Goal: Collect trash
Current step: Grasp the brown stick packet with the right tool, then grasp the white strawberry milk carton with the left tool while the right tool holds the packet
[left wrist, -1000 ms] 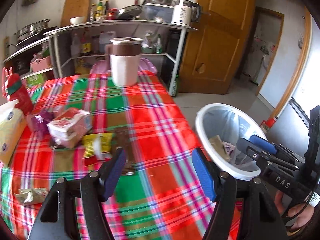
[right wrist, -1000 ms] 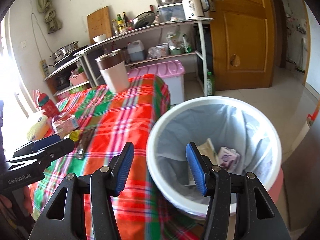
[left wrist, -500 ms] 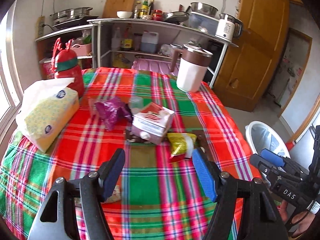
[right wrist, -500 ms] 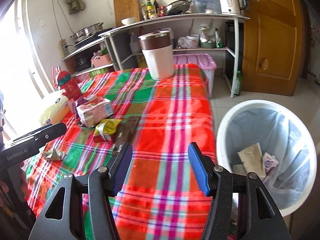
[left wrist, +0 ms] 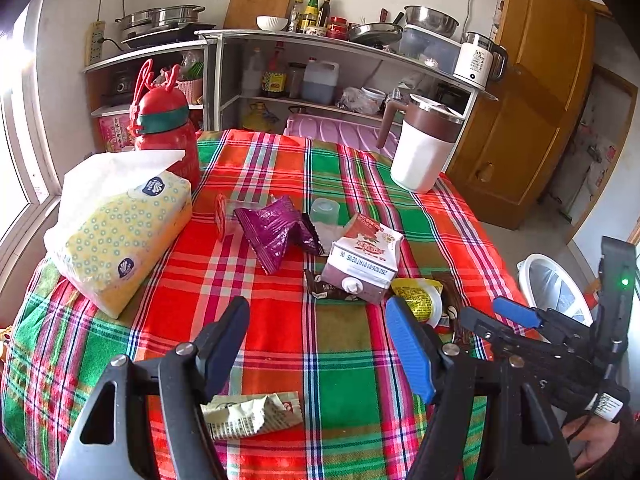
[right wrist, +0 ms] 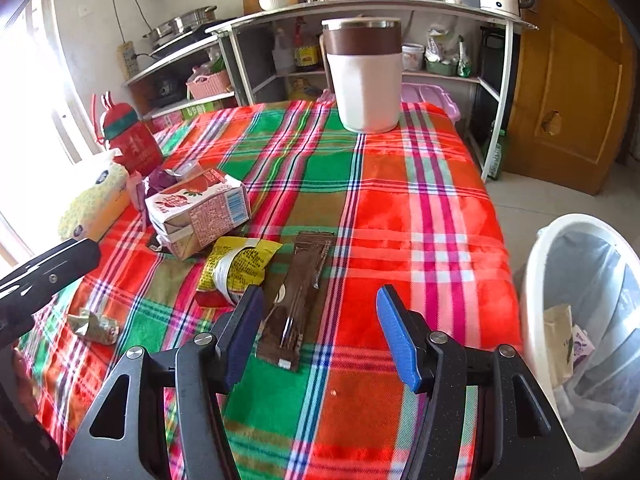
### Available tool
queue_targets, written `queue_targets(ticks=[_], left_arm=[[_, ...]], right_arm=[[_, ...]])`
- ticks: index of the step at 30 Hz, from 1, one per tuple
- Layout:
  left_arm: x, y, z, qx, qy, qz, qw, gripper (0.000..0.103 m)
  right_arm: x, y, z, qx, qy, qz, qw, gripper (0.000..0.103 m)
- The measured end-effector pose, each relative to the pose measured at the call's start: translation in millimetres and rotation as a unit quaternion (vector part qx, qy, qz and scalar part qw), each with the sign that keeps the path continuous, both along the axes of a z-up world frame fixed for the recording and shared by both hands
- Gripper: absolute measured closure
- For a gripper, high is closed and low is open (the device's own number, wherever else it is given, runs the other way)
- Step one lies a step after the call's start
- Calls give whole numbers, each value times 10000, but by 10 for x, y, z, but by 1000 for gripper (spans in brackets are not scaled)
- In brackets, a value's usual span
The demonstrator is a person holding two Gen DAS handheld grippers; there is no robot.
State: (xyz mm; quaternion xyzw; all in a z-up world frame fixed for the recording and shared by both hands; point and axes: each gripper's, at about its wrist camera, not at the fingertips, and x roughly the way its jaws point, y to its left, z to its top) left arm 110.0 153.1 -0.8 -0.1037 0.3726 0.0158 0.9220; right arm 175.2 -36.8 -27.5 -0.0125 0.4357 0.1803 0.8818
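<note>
Beside the worktop's point(right wrist: 420, 208) right edge stands the bin point(right wrist: 538, 280), partly cropped, while both grippers, left point(left wrist: 318, 344) and right point(right wrist: 320, 330), hover with fingers spread, empty

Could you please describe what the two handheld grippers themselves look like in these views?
Both the left gripper and the right gripper are black, triangular-framed clamps with silver pivot bolts and blue finger pads. Seen from the left wrist view, the right gripper's body carries a lit green LED and a white label.
</note>
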Motion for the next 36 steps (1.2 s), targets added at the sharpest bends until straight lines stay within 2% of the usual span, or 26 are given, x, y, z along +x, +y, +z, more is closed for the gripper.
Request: queue_targets(ticks=[6, 8, 13, 17, 22, 34, 36], left_arm=[[131, 2, -16, -50, 51, -76, 9999, 30], [191, -25, -19, -82, 46, -183, 9998, 28], [363, -115, -40, -14, 115, -342, 9993, 26], [505, -220, -72, 2, 211, -576, 9981, 25], [651, -331, -127, 347, 367, -729, 9961, 24], [898, -458, -304, 664, 600, -687, 9936, 24], [921, -448, -329, 558, 643, -677, 9941, 32]], right_arm=[[110, 92, -137, -223, 145, -111, 9996, 44], [113, 104, -142, -307, 83, -144, 9994, 48], [143, 0, -139, -338, 35, -356, 9988, 80], [150, -70, -141, -172, 56, -390, 9991, 82], [140, -116, -138, -25, 81, -380, 9992, 82], [146, -159, -152, 146, 123, -410, 9990, 82], [150, -172, -152, 162, 129, -408, 9990, 82]])
